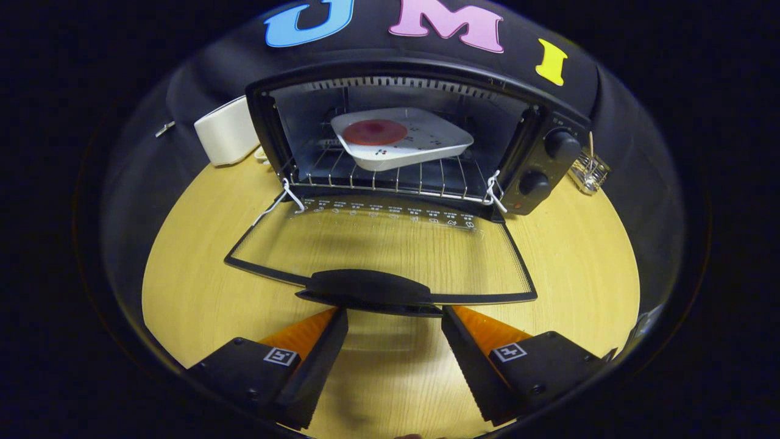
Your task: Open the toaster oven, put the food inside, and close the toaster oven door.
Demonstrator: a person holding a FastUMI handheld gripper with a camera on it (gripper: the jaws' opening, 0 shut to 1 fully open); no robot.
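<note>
A black toaster oven [536,152] stands at the far side of the round wooden table, its glass door [378,250] folded down flat toward me. Inside, on the wire rack [378,174], rests a white square tray [420,149] carrying a round red piece of food [374,132]. The door's black handle [365,286] lies just ahead of my fingertips. My gripper [395,317] is open, its two fingers spread apart just below the handle, with nothing between them.
A white box-like appliance [226,131] sits left of the oven. A small wire holder [590,171] with a stick stands right of it. Bare tabletop [183,286] stretches on both sides of the door. Two knobs [548,161] are on the oven's right panel.
</note>
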